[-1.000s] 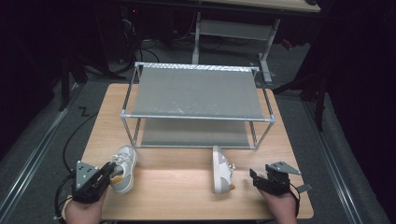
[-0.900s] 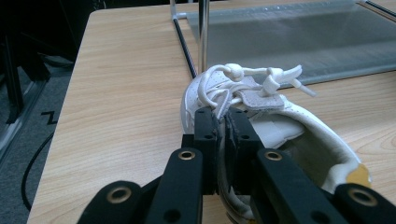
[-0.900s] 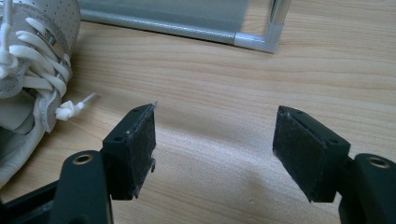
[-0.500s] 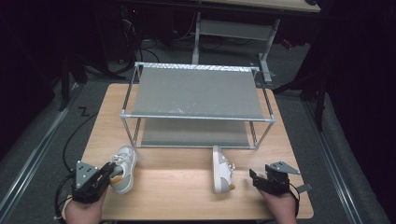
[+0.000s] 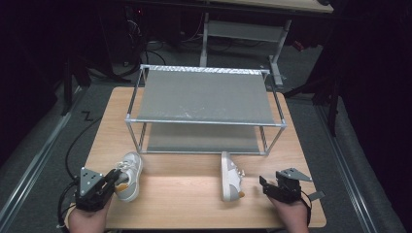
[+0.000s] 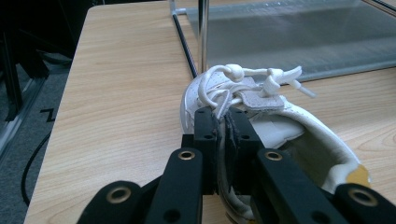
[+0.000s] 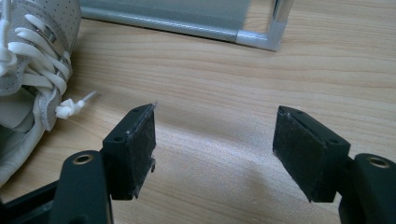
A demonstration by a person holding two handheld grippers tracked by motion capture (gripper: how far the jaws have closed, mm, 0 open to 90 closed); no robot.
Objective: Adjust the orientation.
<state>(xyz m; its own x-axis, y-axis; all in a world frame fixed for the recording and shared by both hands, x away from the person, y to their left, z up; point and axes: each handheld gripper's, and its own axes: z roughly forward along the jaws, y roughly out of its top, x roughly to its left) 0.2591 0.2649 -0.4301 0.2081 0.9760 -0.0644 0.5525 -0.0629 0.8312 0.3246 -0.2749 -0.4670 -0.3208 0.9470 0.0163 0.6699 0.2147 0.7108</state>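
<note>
High view puts the left hand-held gripper at the lower left of the frame, its jaws pinching the heel collar of the left shoe on the tabletop, below the shoe rack. At lower right, the right hand-held gripper hangs spread beside the right shoe, which lies on its side. Judging by this, the grasp step is half done; next the right jaws should close on that shoe.

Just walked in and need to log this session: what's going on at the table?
A person holds tongs in each hand at a wooden table with a two-tier shoe rack. The left tongs are shut on the collar of the left shoe. The right tongs are open over bare wood, beside the right shoe, which lies on its side. Both shoes sit in front of the rack.
</note>
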